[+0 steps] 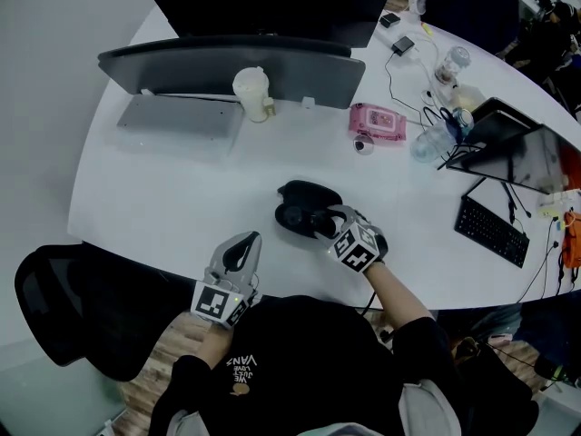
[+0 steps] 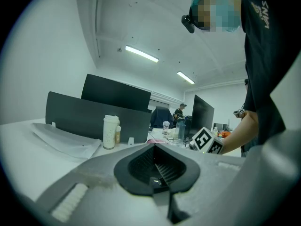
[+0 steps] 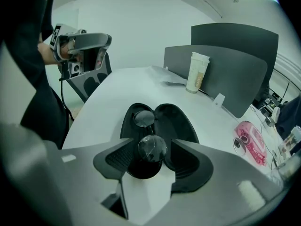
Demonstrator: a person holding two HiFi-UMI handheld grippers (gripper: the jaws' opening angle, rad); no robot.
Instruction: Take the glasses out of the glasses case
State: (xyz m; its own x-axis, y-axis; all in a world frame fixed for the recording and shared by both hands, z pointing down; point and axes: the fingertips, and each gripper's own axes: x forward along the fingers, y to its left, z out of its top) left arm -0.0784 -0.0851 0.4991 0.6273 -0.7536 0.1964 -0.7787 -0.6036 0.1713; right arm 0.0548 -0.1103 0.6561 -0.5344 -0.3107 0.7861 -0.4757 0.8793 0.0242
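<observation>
Round dark-lensed glasses [image 3: 151,147] lie in open black case [image 3: 183,121], long axis pointing away from my right claw [image 3: 151,161], jaws apart astride near lens; left claw [image 2: 155,166] closed, farther.

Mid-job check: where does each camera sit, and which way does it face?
Head view: on the person's head, steeply down on the table, open glasses case, left tongs, right tongs, torso.
Left gripper view: on the left tongs, near level across the table toward the cup; shut jaws, torso show.
Right gripper view: on the right tongs, down at the glasses between its open jaws.
Shared: both gripper views show the cup.
</observation>
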